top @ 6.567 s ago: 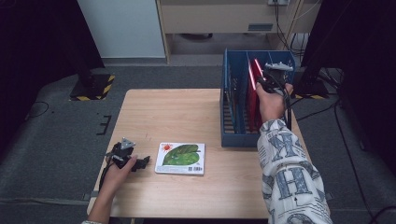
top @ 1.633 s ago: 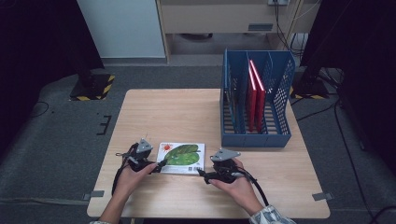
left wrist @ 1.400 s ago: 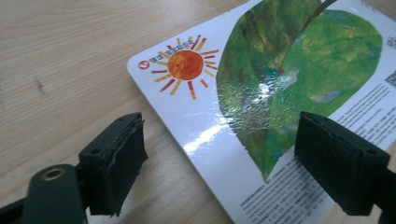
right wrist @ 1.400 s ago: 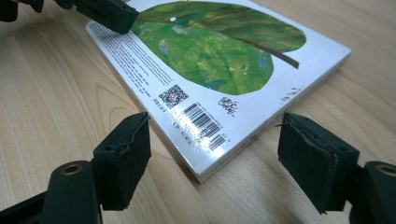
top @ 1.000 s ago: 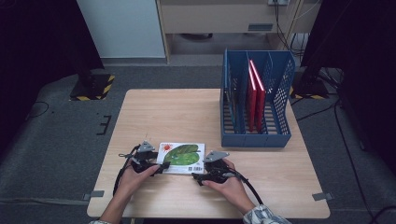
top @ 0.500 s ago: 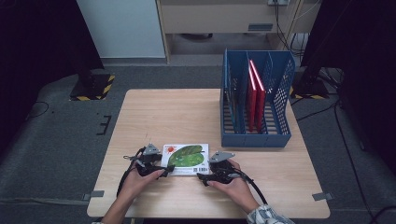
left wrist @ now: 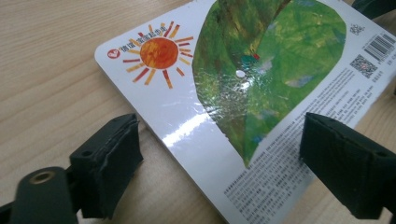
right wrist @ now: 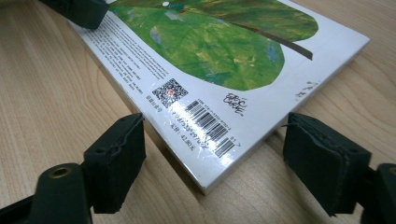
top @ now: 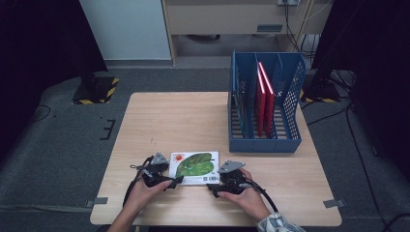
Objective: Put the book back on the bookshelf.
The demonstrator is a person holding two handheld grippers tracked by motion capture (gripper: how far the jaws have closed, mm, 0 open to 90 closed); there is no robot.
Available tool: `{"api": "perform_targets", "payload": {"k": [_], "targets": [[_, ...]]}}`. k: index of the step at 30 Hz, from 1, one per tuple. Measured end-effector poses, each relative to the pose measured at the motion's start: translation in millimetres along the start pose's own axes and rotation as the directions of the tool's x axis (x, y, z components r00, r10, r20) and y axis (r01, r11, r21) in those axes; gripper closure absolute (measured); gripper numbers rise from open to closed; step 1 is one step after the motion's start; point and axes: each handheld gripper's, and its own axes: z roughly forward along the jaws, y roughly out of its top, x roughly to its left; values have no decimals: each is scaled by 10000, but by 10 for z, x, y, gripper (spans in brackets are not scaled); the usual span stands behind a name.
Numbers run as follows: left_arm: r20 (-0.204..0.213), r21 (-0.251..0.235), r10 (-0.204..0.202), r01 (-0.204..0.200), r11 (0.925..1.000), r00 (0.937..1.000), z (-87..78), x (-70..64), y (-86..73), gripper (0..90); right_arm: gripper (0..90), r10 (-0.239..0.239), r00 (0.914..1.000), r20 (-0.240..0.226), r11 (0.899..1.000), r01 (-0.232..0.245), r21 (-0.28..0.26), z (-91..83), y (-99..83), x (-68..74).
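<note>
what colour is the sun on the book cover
Orange-red with orange and red rays, on the white book; clearest in the left gripper view.

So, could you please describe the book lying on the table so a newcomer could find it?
On the wooden table, look at the near edge, between the left tool and right tool. The book lies flat, its white cover showing a green leaf and orange sun, unlike the red ones upright in the blue rack.

Picture book: thin white board cover, big green leaf, orange sun at corner, barcode and QR code on opposite edge; lying flat, cover up, lower centre of frame, near front tabletop edge
</note>
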Motion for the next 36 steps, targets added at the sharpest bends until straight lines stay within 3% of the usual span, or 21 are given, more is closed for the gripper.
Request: {"api": "perform_targets", "payload": {"k": [2,5,7,9,11,18,32,36], "targets": [[-123,-226,210,-212,9995,9997,-5,31,49,101,180,-5,10000,-9,10000,5,57,8,5,11],[-179,-593,203,-213,9980,9996,-24,100,141,91,156,-99,9999,16,9999,99,33,17,2,22],[-234,-589,242,-255,9979,9994,-16,149,182,82,143,-146,9999,-23,9999,146,71,17,-1,32],[-53,-465,104,-106,9989,9999,11,201,203,86,141,-179,9998,71,9997,178,147,17,0,53],[-122,-347,249,-254,9991,9996,37,259,213,91,137,-227,9996,159,9995,223,242,17,5,74],[379,-565,43,-22,9984,9993,93,439,305,88,154,-445,9987,267,9983,434,390,1,-2,103],[448,-198,764,-756,9969,9961,177,371,318,127,63,-469,9985,287,9981,457,409,48,-2,157],[425,-74,669,-667,9977,9969,194,364,315,117,66,-523,9983,270,9975,509,488,64,20,187]]}}
